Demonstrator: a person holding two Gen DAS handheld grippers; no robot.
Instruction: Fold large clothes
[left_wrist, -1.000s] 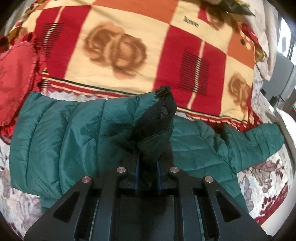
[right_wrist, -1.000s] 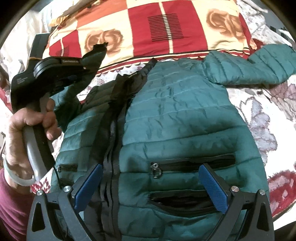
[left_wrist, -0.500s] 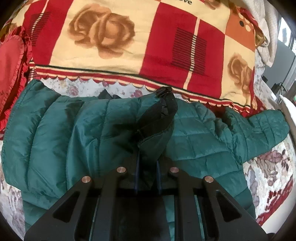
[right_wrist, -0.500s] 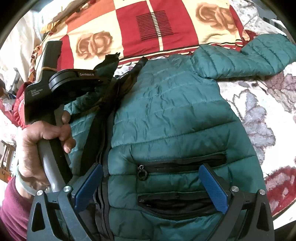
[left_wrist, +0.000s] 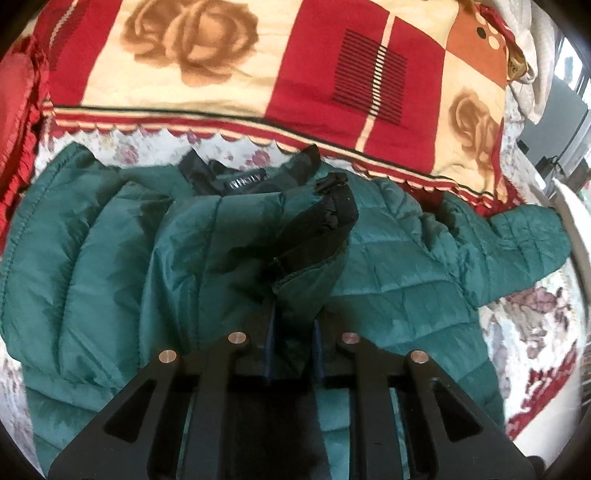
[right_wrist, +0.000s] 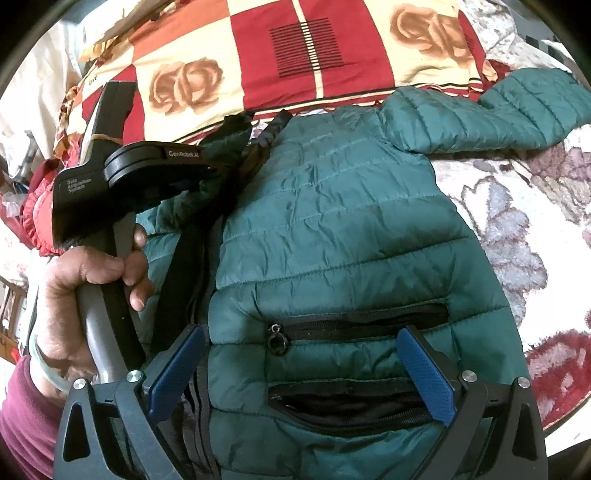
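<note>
On the bed, a green puffer jacket (right_wrist: 332, 229) lies front up on the floral sheet (right_wrist: 517, 221), collar (left_wrist: 236, 177) toward the red-and-cream rose blanket (left_wrist: 332, 66), hem toward the cameras. Long axis runs collar to hem, away from the person; front zip roughly along it, left of centre in the right wrist view.

Left gripper (left_wrist: 293, 343): left sleeve cuff (left_wrist: 325, 221), black-lined, stands up between the blue pads. Jaws narrow but have just been opening; a slim gap shows on each side of the cloth, so the grip reads as let go or nearly so. Sleeve is brought in across the chest, cuff over the middle of the body. A hand (right_wrist: 92, 280) holds this tool by its handle.

Right gripper (right_wrist: 299, 373): jaws wide apart, nothing between them, hovering over the lower front near the zip pocket (right_wrist: 354, 325).

Progress, judged: early. One sleeve folded inward, about to be laid down. Right sleeve (right_wrist: 498, 107) lies stretched out sideways toward the blanket edge, not folded. Body not yet doubled hem to collar. Left to do: settle the cuff flat, bring the other sleeve across, then fold the body along its length.

Slippery shell, puffy fill; folds may spring back.
</note>
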